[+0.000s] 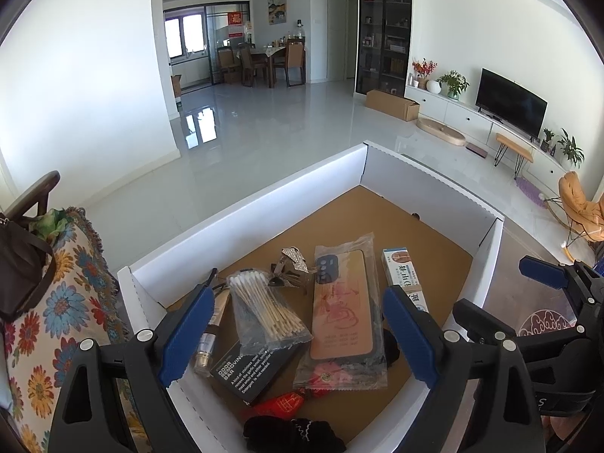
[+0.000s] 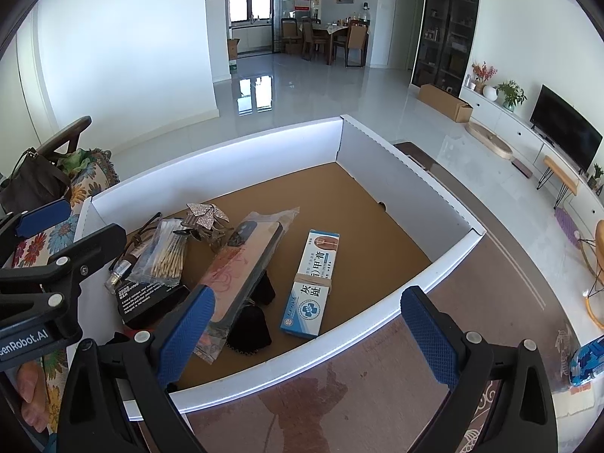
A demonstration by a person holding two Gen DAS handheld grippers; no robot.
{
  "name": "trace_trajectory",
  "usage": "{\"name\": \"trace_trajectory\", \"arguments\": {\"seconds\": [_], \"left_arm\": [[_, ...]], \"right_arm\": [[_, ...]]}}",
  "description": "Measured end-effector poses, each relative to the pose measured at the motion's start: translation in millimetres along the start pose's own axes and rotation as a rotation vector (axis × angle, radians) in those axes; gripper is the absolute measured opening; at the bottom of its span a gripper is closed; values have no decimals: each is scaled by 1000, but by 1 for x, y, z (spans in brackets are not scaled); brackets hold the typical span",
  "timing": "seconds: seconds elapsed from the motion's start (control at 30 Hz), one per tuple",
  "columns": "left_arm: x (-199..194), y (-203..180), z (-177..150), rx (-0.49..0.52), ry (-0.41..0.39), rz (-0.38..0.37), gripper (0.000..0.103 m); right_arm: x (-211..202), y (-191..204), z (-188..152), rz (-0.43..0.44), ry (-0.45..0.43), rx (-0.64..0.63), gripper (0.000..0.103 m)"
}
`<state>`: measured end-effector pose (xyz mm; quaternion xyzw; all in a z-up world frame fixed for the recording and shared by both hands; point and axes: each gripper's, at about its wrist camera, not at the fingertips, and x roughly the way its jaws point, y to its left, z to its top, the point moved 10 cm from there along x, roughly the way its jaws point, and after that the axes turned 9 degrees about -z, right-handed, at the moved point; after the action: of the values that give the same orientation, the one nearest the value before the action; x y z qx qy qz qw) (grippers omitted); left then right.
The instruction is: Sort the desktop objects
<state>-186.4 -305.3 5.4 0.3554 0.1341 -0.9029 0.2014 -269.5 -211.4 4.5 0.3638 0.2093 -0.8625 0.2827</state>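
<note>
Black pouch (image 1: pixel 292 434) below wide-spread left gripper (image 1: pixel 298 321) — phone case (image 1: pixel 341 307) between fingers.

left gripper (image 1: pixel 298 324): black plastic frame, silver screw heads
right gripper (image 2: pixel 305 332): same black frame
pads (image 2: pixel 430 334): blue, cross-hatched texture
marking: white "enRobot.AI" lettering on the black body

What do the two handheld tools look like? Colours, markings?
Both tools, left and right, are matte black plastic frames with silver rivets and blue textured pads. The left body carries white lettering ending "enRobot.AI". No cables or sleeves visible.
</note>
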Motion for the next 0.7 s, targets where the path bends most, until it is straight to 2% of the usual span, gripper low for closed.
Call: {"name": "trace_trajectory", "arguments": {"seconds": [0.7], "left_arm": [[6, 22, -10, -30, 11, 16, 91]], "right_arm": [[-7, 6, 6, -25, -32, -26, 99]]}}
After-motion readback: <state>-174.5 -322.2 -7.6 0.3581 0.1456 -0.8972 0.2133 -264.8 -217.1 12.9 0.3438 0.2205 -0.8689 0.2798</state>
